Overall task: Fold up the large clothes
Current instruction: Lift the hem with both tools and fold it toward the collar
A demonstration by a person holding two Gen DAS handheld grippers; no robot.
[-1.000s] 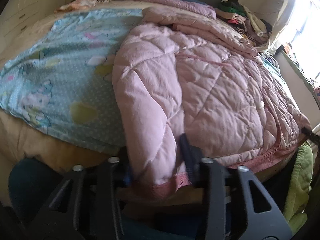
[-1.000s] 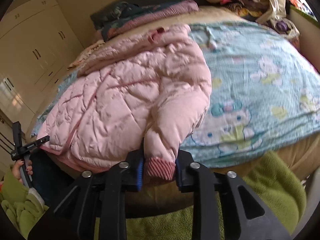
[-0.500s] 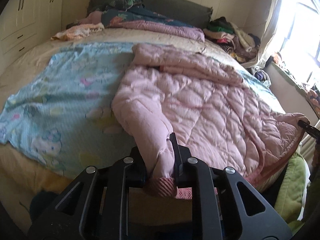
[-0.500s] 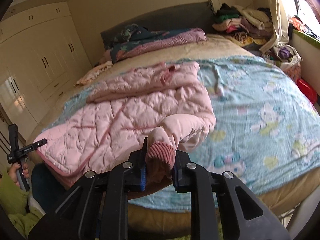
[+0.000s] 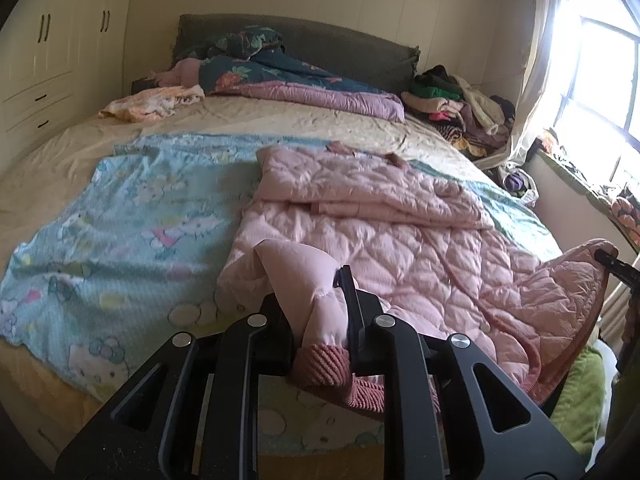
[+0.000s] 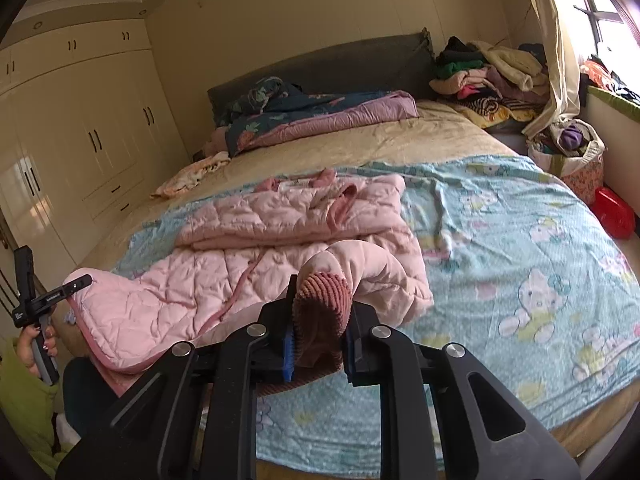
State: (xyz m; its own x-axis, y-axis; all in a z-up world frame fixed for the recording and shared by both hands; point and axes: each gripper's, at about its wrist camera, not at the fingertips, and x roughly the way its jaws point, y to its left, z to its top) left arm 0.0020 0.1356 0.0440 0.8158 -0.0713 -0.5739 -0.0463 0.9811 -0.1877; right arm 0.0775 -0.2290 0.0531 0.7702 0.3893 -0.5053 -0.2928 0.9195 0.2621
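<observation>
Bedroom light falls on a wide bed (image 5: pixel 240 120) where a pink quilted coat (image 5: pixel 400 248) lies on a blue cartoon sheet (image 5: pixel 120 220). Its hood end is already turned down over the body (a first fold, it seems); the sleeves are not yet laid across, and halving the coat is left. Left tongs (image 5: pixel 320 320) are clamped on one ribbed cuff (image 5: pixel 324 364), right tongs (image 6: pixel 320 328) on the other cuff (image 6: pixel 320 300). Compared with a second ago, both cuffs have been lifted higher and both cameras sit farther back, showing the headboard (image 6: pixel 340 64).
</observation>
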